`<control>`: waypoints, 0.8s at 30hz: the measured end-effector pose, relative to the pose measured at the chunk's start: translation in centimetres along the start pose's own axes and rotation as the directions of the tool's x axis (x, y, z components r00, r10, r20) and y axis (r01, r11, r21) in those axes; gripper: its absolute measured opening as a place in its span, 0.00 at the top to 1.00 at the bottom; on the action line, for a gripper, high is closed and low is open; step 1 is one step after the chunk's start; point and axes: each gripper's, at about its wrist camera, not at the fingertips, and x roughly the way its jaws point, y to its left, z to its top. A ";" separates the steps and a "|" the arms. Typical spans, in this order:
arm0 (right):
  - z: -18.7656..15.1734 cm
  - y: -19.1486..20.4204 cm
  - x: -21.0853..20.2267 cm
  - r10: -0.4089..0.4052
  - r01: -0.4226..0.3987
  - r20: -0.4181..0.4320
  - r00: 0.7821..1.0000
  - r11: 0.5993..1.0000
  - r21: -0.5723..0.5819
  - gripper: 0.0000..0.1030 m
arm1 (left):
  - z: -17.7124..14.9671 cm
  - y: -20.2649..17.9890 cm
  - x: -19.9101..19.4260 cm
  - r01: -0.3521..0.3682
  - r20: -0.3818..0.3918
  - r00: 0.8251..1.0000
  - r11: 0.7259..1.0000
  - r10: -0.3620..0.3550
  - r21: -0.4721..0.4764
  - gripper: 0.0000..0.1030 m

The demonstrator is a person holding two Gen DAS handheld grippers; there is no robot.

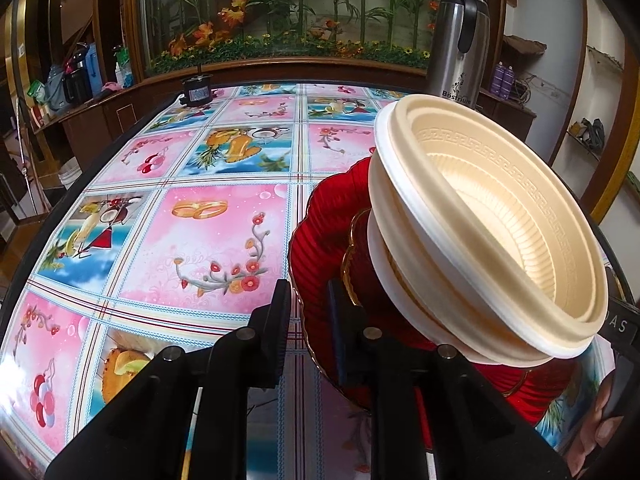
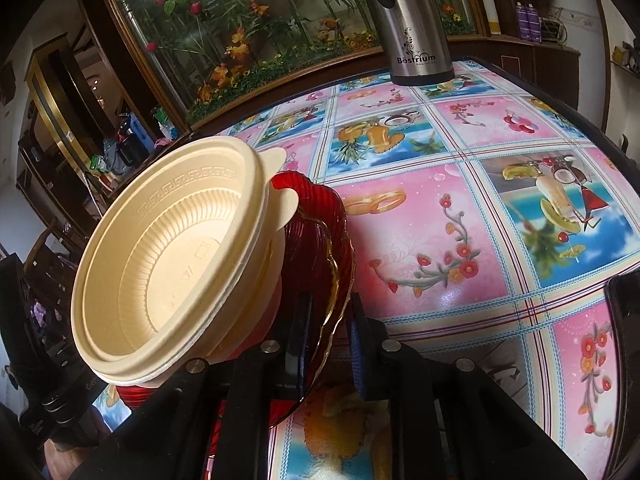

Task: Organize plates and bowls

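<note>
A stack of cream plastic bowls (image 1: pixel 492 232) sits nested on red ribbed plates with gold rims (image 1: pixel 324 232); the whole stack is tilted. In the left wrist view my left gripper (image 1: pixel 308 308) straddles the left rim of the red plates, jaws slightly apart around the rim. In the right wrist view the same cream bowls (image 2: pixel 168 256) and red plates (image 2: pixel 320 224) lie at the left. My right gripper (image 2: pixel 330 328) straddles the plates' right rim, with a small gap at the right finger.
The table (image 1: pixel 208 224) has a glossy pink and blue picture cloth. A steel thermos jug (image 1: pixel 460 40) stands at the far edge, also in the right wrist view (image 2: pixel 412 28). A small black device (image 1: pixel 196 90) sits at the far left. A planter window runs behind.
</note>
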 end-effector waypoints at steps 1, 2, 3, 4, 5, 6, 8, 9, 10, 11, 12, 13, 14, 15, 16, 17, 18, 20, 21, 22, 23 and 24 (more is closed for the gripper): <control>0.0 0.0 0.0 -0.002 0.002 0.001 1.000 1.000 -0.002 0.84 | 0.0 -0.1 0.0 -0.003 0.001 1.000 1.000 0.003 0.005 0.85; -0.1 0.1 0.0 -0.003 0.003 0.001 1.000 1.000 -0.002 0.84 | 0.0 -0.3 -0.1 -0.007 0.003 1.000 1.000 0.007 0.013 0.85; -0.1 0.1 0.0 -0.002 0.002 0.001 1.000 1.000 -0.001 0.84 | 0.0 -0.5 -0.1 -0.013 0.007 1.000 1.000 0.013 0.024 0.87; -0.1 0.0 -0.1 -0.001 0.001 0.004 1.000 1.000 0.005 0.85 | 0.0 -0.8 -0.2 -0.015 0.010 1.000 0.999 0.015 0.035 0.88; -0.1 -0.1 -0.1 -0.003 0.003 0.006 1.000 1.000 0.008 0.86 | 0.0 -1.1 -0.2 -0.022 0.014 1.000 0.999 0.021 0.043 0.88; -0.1 -0.2 -0.1 -0.007 0.007 0.007 1.000 1.000 0.010 0.86 | 0.0 -1.2 -0.2 -0.022 0.017 1.000 0.999 0.021 0.044 0.88; 0.0 -0.4 -0.2 -0.015 0.015 0.008 1.000 1.000 0.015 0.86 | 0.1 -1.4 -0.2 -0.019 0.018 1.000 0.999 0.019 0.044 0.88; 0.0 -0.5 -0.2 -0.015 0.015 0.009 1.000 1.000 0.017 0.86 | 0.1 -1.4 -0.2 -0.018 0.019 1.000 0.999 0.017 0.045 0.88; -0.1 -0.5 -0.2 -0.017 0.016 0.009 1.000 1.000 0.016 0.86 | 0.1 -1.4 -0.2 -0.018 0.020 1.000 0.999 0.017 0.046 0.88; 0.0 -0.6 -0.2 -0.018 0.018 0.008 1.000 1.000 0.013 0.86 | 0.1 -1.4 -0.2 -0.018 0.020 1.000 0.999 0.017 0.046 0.88; 0.0 -0.6 -0.2 -0.020 0.020 0.008 1.000 1.000 0.011 0.86 | 0.1 -1.4 -0.2 -0.017 0.018 1.000 0.999 0.016 0.044 0.87; -0.1 -0.7 -0.3 -0.020 0.019 0.008 1.000 1.000 0.012 0.86 | 0.1 -1.4 -0.2 -0.015 0.016 1.000 0.999 0.014 0.042 0.87; -0.1 -0.6 -0.3 -0.017 0.017 0.008 1.000 1.000 0.013 0.86 | 0.1 -1.3 -0.2 -0.011 0.016 1.000 0.999 0.010 0.039 0.87; -0.1 -0.7 -0.3 -0.016 0.016 0.008 1.000 1.000 0.013 0.85 | 0.1 -1.2 -0.3 -0.004 0.018 1.000 0.999 0.004 0.033 0.87; -0.1 -0.7 -0.3 -0.016 0.016 0.007 1.000 1.000 0.012 0.84 | 0.1 -1.1 -0.4 0.000 0.018 1.000 1.000 0.000 0.029 0.87; -0.1 -0.7 -0.3 -0.015 0.015 0.007 1.000 1.000 0.012 0.83 | 0.1 -1.1 -0.4 0.003 0.016 1.000 1.000 -0.003 0.028 0.86; -0.1 -0.7 -0.4 -0.013 0.013 0.007 1.000 1.000 0.012 0.82 | 0.0 -1.1 -0.4 0.004 0.011 1.000 1.000 -0.004 0.029 0.85; -0.2 -0.6 -0.5 -0.008 0.008 0.005 1.000 1.000 0.012 0.82 | -0.1 -1.0 -0.3 0.013 -0.003 1.000 0.999 -0.013 0.030 0.85; -0.2 -0.6 -0.5 -0.009 0.008 0.004 1.000 1.000 0.011 0.82 | -0.1 -0.9 -0.2 0.019 -0.006 1.000 0.999 -0.019 0.025 0.85; -0.2 -0.6 -0.5 -0.009 0.009 0.005 1.000 1.000 0.012 0.82 | -0.1 -0.8 -0.2 0.024 -0.009 1.000 0.999 -0.023 0.022 0.85; -0.2 -0.6 -0.6 -0.008 0.008 0.006 1.000 1.000 0.012 0.82 | -0.1 -0.8 -0.2 0.026 -0.012 1.000 0.999 -0.026 0.022 0.85; -0.2 -0.6 -0.6 -0.009 0.009 0.006 1.000 1.000 0.012 0.82 | -0.1 -0.9 -0.2 0.027 -0.014 1.000 0.999 -0.027 0.025 0.85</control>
